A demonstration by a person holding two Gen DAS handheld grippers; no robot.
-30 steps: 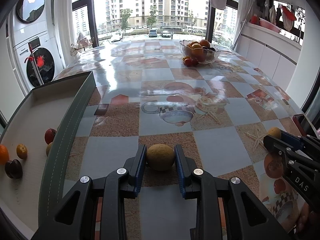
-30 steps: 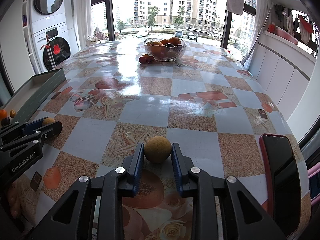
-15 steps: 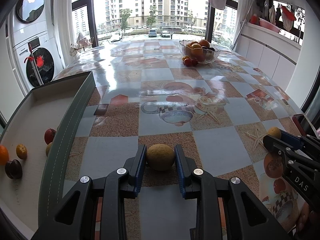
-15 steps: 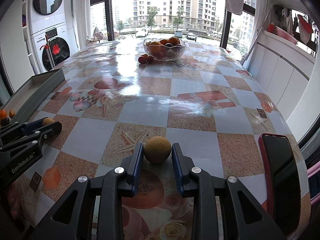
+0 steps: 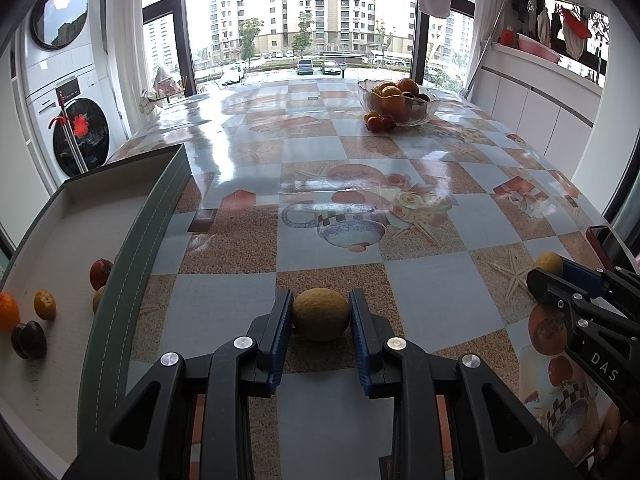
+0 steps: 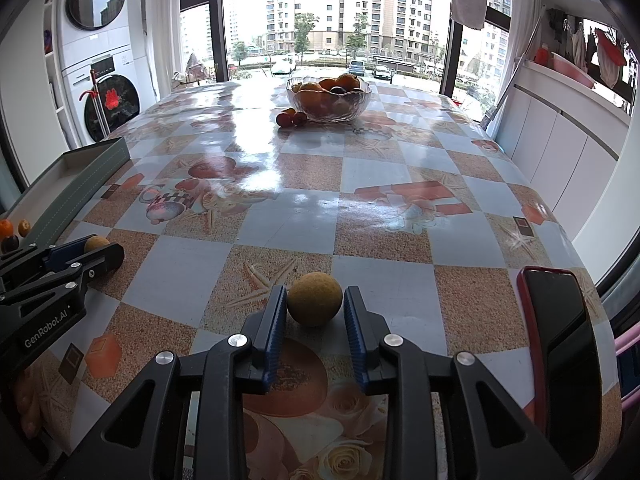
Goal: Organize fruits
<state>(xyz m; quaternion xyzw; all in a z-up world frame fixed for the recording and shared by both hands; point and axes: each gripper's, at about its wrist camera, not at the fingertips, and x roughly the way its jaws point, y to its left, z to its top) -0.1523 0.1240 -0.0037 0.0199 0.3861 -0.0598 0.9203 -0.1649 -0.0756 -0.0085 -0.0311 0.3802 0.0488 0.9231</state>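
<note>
Left gripper (image 5: 320, 312) pinching yellow-brown fruit (image 5: 320, 314) beside tray wall (image 5: 132, 264), right gripper (image 6: 314, 304) pinching round fruit (image 6: 315, 299), open tabletop (image 6: 304, 184) ahead

Your left tool (image 5: 320, 314) has matt black plastic arms with shiny metal rivets, and its ribbed blue pads (image 5: 280, 332) look like rubber. The yellow fruit (image 5: 320, 314) between them has dull, finely pitted skin. Under the tool, the worktop (image 5: 248, 152) carries a glossy printed plastic cloth. Far ahead, the bowl (image 5: 400, 106) looks like clear glass.
</note>
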